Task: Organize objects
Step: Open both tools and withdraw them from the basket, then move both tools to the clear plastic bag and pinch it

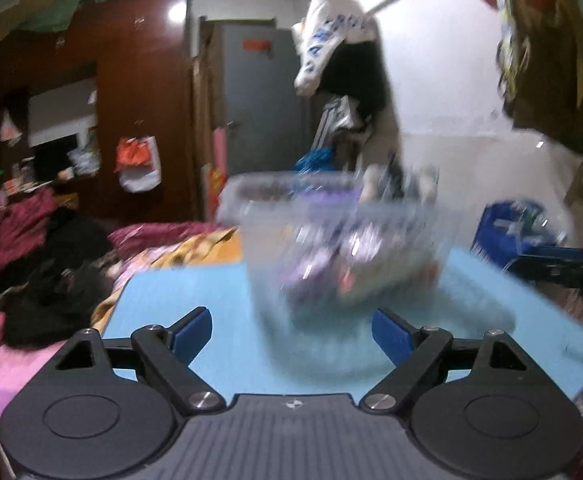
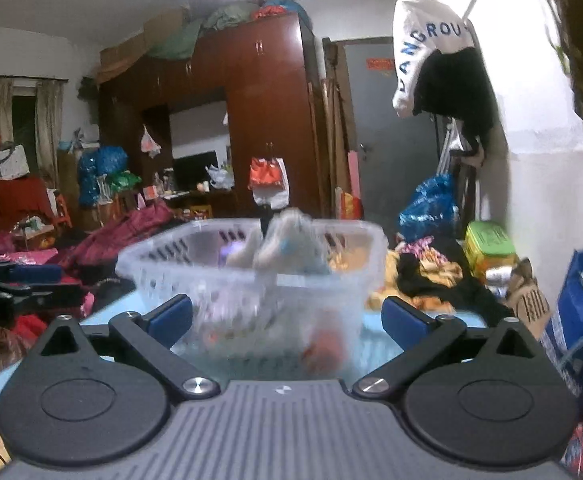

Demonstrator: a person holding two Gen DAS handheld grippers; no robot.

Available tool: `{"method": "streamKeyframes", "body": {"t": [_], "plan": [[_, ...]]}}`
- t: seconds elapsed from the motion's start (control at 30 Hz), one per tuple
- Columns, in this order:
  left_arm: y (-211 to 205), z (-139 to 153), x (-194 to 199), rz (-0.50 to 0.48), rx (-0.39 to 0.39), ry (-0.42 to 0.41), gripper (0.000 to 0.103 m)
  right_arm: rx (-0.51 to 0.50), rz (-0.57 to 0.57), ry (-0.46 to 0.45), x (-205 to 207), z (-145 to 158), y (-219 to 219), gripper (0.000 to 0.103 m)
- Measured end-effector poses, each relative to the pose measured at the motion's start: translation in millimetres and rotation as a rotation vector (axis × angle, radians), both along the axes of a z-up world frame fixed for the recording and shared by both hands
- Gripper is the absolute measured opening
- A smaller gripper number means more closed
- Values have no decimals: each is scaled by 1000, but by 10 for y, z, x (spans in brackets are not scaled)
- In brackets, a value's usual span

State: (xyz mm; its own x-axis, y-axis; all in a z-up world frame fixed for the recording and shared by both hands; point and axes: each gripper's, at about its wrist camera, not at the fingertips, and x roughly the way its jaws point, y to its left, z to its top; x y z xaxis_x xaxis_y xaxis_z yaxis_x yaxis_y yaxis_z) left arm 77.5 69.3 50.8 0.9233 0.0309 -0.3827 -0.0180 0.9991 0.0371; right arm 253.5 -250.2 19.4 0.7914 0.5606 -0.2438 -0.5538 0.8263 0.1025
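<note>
Left gripper (image 1: 292, 330) jaws spread wide and empty, right gripper (image 2: 287, 318) likewise, clear slotted plastic basket (image 2: 251, 268) on light blue tabletop (image 1: 195, 296) just beyond both, right view alone shows grey plush toy (image 2: 291, 246) poking above basket rim, contents blurred.

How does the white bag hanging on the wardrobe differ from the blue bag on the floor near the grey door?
The white bag hangs from the wardrobe, off the floor; the blue bag sits low by the grey door. The white bag carries a red-orange patch and hangs fairly flat; the blue bag is one shiny colour and looks stuffed and crumpled. Both look like plastic bags.
</note>
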Motion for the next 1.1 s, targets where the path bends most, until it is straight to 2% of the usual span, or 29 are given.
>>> {"method": "streamKeyframes", "body": {"t": [0.1, 0.27, 0.5, 0.57, 0.7, 0.83, 0.9, 0.97, 1.1], "plan": [[30, -219, -238, 27, 12, 0, 90, 16, -12, 55, -172, -234, -122, 103], [138, -482, -349, 51, -38, -5, 89, 98, -1, 90, -440, -556, -298, 103], [156, -703, -408, 67, -91, 9, 89, 19, 28, 87, -475, -765, 8, 100], [127, -747, -456, 85, -86, -13, 89, -4, 43, 94, -473, -822, 97, 92], [15, -780, -459, 101, -70, -37, 89, -39, 46, 61, -587, -902, 161, 86], [-58, -822, -445, 116, -50, -58, 89, -53, 56, 27, -685, -951, 185, 72], [-78, -830, -446, 105, -49, -66, 83, -59, 71, 20, -698, -967, 196, 67], [-105, -834, -447, 76, -50, -74, 66, -67, 69, 2, -729, -981, 216, 65], [-262, -851, -442, 80, 40, -113, 48, -78, 84, -16, -781, -993, 242, 60]]}}
